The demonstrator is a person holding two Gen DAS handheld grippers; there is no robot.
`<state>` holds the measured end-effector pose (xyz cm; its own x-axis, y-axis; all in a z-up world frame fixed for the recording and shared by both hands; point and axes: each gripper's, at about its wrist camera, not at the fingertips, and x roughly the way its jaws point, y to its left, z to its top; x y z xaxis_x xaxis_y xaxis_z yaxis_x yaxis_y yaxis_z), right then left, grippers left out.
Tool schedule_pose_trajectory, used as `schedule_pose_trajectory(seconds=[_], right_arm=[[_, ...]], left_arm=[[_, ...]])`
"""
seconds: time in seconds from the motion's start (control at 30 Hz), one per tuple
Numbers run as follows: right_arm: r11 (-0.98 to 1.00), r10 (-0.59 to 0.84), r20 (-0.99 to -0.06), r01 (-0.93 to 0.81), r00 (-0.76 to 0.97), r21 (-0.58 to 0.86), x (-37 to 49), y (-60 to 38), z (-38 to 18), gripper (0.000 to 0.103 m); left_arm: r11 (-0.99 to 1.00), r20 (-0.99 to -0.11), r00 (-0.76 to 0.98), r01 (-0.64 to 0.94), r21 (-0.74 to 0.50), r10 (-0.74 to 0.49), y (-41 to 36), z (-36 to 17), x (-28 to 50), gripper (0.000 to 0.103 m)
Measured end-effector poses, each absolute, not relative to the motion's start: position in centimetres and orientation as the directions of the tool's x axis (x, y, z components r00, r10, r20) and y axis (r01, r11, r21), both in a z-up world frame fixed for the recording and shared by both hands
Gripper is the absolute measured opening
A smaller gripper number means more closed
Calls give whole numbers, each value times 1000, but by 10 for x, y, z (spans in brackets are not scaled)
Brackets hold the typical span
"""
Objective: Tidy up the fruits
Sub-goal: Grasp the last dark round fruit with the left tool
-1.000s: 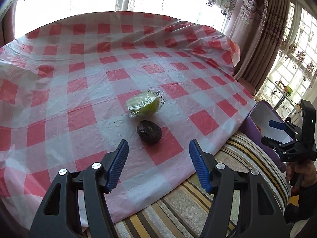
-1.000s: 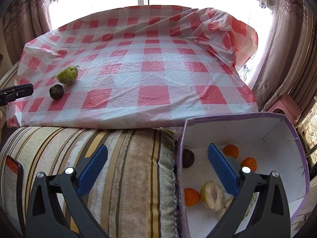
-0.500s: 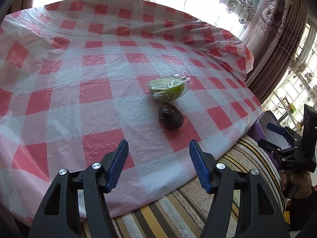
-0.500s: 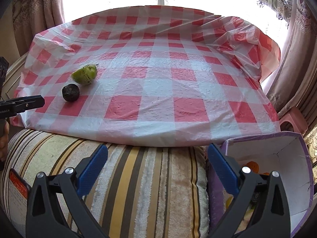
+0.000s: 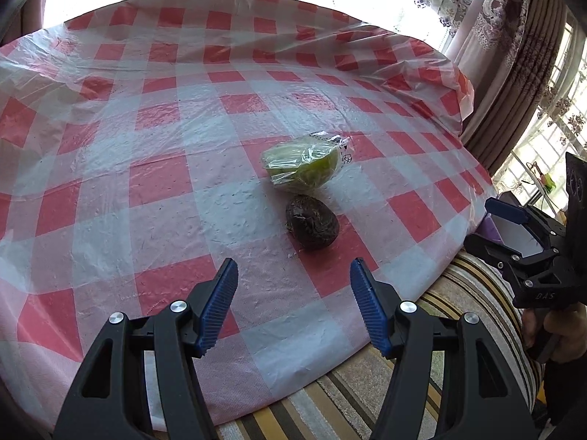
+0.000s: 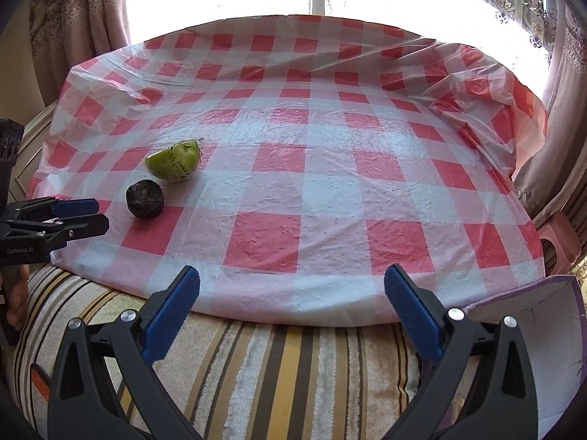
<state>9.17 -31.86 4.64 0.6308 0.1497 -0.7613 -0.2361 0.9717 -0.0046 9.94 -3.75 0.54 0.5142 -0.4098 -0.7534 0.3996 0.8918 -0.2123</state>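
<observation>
A dark brown round fruit [image 5: 312, 226] lies on the red-and-white checked tablecloth [image 5: 154, 183], just in front of a green fruit wrapped in clear plastic [image 5: 301, 164]. My left gripper [image 5: 293, 304] is open and empty, a short way in front of the dark fruit. In the right wrist view the dark fruit [image 6: 145, 198] and the green fruit [image 6: 175, 160] lie at the left, and the left gripper [image 6: 79, 214] shows beside them. My right gripper [image 6: 291, 311] is open and empty, over the striped cushion [image 6: 256, 374]. It also shows in the left wrist view [image 5: 513, 227].
A purple-edged white box [image 6: 543, 326] sits at the right beside the cushion; only its corner shows. Curtains [image 5: 521, 73] and bright windows stand behind the table. A pink stool [image 6: 557, 242] stands at the far right.
My left gripper has moved closer to the two fruits. My right gripper has swung up and left, away from the box, so the fruits inside it are out of view.
</observation>
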Motion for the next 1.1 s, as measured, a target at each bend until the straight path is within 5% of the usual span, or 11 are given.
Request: schedule_pose_trajectory(seconds=[0.23,0.37,0.67,1.1], right_arm=[[964,156,-751,-265,642,-26,110,-291,49,101],[960,147,-748,-276,647,-50,115,-280,49,101],[957,138,-751,-283,646,-67,121,-271,47,101],[929,163,-737,-354,656,-109,147,-214,45,101]], left_arm=[[893,-776,523,437,-111,-352,-73,5,123,61],[893,-797,513,443,-71,-318,-83,-1,133,38],[912,-788,531,401,-90,-311,-72,-1,127,37],[972,-729,645,126,-198,-231,-10,8,116,37]])
